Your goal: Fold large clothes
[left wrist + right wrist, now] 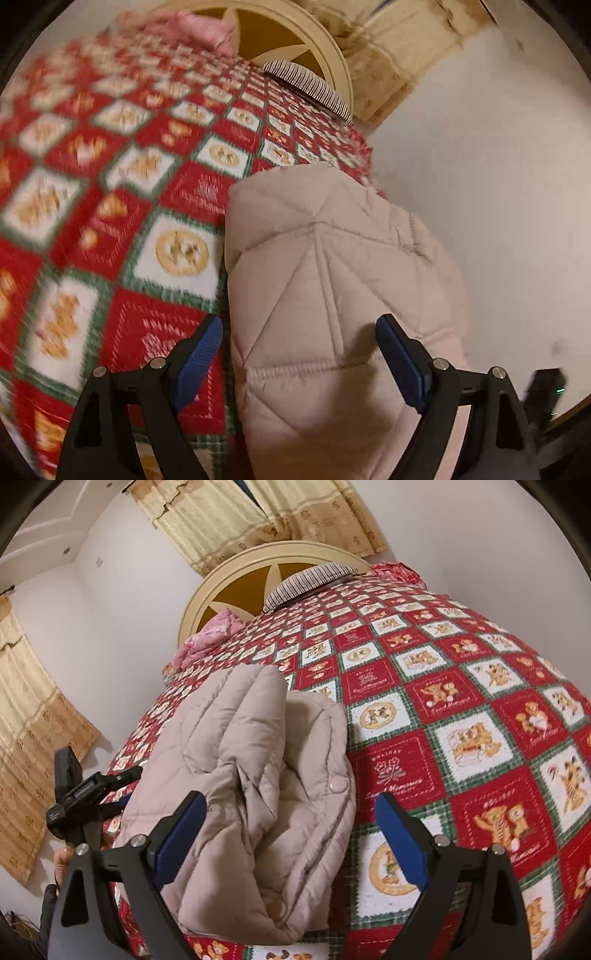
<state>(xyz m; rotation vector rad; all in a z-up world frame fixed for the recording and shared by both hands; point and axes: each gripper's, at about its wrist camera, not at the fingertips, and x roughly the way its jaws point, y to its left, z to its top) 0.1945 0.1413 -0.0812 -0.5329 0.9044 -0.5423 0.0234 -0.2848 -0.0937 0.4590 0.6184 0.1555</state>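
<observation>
A: The checked bedspread [461, 709] covers the bed; the beige quilted jacket [255, 775] sits bundled at its 6 o'clock edge, folded over.

B: And the tools?

A: The left gripper [299, 354] and right gripper [291, 830] both stand spread wide, gripping nothing.

B: The risk?

A: Puffy layers could spring apart, or the bundle slide off the edge if nudged.

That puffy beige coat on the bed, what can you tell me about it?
The coat is a pale beige quilted jacket, soft and padded, with stitched diamond panels and a round snap button on one edge. It lies folded into a thick, wrinkled bundle near the edge of the red teddy-bear quilt, resting on it. The right gripper and left gripper are both open around it, not clamping it.
</observation>
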